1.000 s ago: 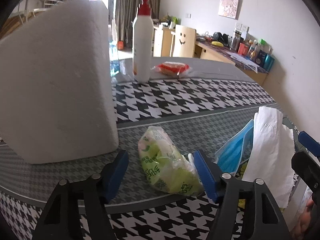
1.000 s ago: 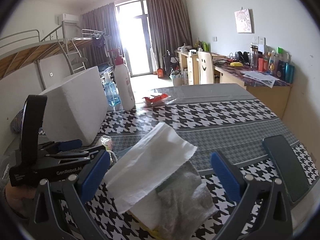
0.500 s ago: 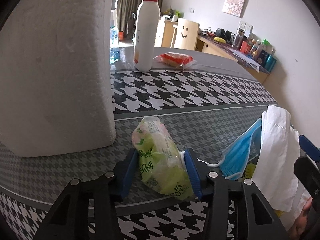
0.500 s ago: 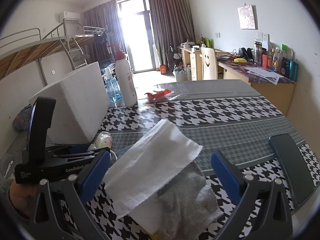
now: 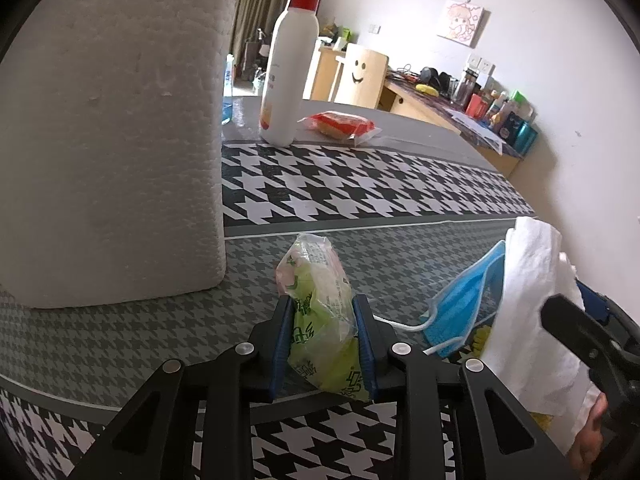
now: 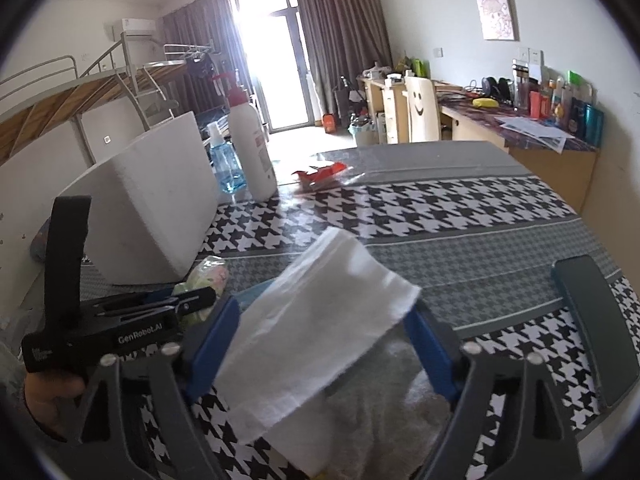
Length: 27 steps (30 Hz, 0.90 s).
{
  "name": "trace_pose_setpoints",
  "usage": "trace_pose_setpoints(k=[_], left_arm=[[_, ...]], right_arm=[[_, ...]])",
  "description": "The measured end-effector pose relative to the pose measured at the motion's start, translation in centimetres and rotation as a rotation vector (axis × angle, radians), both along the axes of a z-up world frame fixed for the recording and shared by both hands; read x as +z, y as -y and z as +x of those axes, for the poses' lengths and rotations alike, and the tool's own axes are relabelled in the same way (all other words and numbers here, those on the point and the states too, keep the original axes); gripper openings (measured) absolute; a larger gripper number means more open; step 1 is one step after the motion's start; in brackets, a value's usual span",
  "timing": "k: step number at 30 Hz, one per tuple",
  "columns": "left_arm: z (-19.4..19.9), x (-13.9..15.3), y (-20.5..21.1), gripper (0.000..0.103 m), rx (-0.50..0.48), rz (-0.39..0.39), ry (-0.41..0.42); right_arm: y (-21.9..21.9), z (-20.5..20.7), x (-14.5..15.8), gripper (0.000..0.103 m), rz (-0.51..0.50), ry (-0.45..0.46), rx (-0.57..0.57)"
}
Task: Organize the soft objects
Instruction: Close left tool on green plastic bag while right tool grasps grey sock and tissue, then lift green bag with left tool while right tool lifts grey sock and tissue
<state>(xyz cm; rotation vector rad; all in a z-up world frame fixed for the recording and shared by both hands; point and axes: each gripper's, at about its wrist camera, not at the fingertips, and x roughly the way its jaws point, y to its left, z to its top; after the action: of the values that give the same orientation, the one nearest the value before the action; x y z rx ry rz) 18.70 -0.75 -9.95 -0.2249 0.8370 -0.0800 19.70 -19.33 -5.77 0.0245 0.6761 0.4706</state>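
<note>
A green tissue pack (image 5: 322,312) lies on the houndstooth tablecloth (image 5: 360,188). My left gripper (image 5: 323,320) is shut on it, blue pads pressing both sides. To its right lie a blue face mask (image 5: 460,300) and a folded white tissue (image 5: 528,304). In the right wrist view my right gripper (image 6: 326,328) has its jaws against both edges of the white tissue (image 6: 316,332), which rests on a grey towel (image 6: 384,400). The left gripper's body (image 6: 120,320) and the tissue pack (image 6: 206,276) show at left.
A big white foam block (image 5: 108,132) stands at left, close to the pack. A white pump bottle (image 5: 288,72), a red snack packet (image 5: 340,124) and a blue spray bottle (image 6: 226,160) stand farther back. A dark phone (image 6: 596,320) lies at the right edge.
My left gripper moved forward around the tissue pack and closed on it. My right gripper narrowed from wide open until its pads meet the white tissue's edges.
</note>
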Motion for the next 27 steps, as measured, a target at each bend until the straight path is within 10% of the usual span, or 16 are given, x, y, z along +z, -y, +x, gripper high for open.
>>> trace_pose_setpoints(k=[13,27], left_arm=[[-1.9,0.7,-0.3,0.031,-0.027,-0.007,0.064],[-5.9,4.5,0.2,0.031,-0.09,0.005,0.197]], right_arm=[[-0.8,-0.2,-0.5,0.012,-0.01,-0.035,0.016],[0.6,-2.8,2.9,0.009,0.024,0.081,-0.014]])
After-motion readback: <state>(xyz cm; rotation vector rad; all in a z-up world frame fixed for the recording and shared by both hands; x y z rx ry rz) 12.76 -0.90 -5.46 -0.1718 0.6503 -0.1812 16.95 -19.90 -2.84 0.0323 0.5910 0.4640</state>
